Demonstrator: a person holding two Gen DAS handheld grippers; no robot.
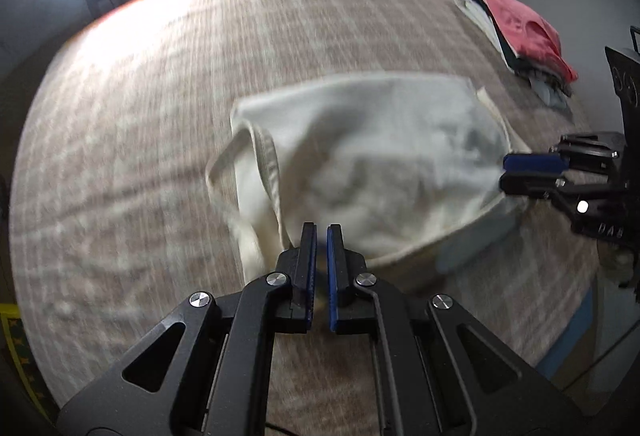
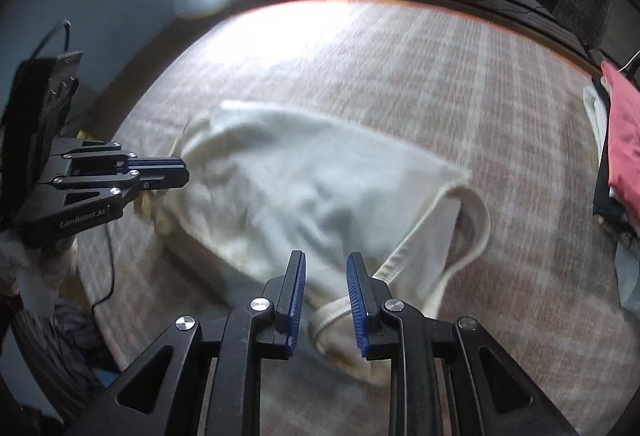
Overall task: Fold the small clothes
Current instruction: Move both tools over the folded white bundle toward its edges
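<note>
Cream garment (image 2: 320, 195) spread on checked bedcover (image 2: 500, 95), long axis from 10 to 4 o'clock. Right gripper (image 2: 326, 300) at 6 o'clock, jaws parted astride strap (not pinched). Left gripper (image 1: 321, 264) at 9 o'clock, closed, hold on hem uncertain.

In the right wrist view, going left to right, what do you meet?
Left tongs → white garment → bare striped cloth → red garment on the pile.
</note>
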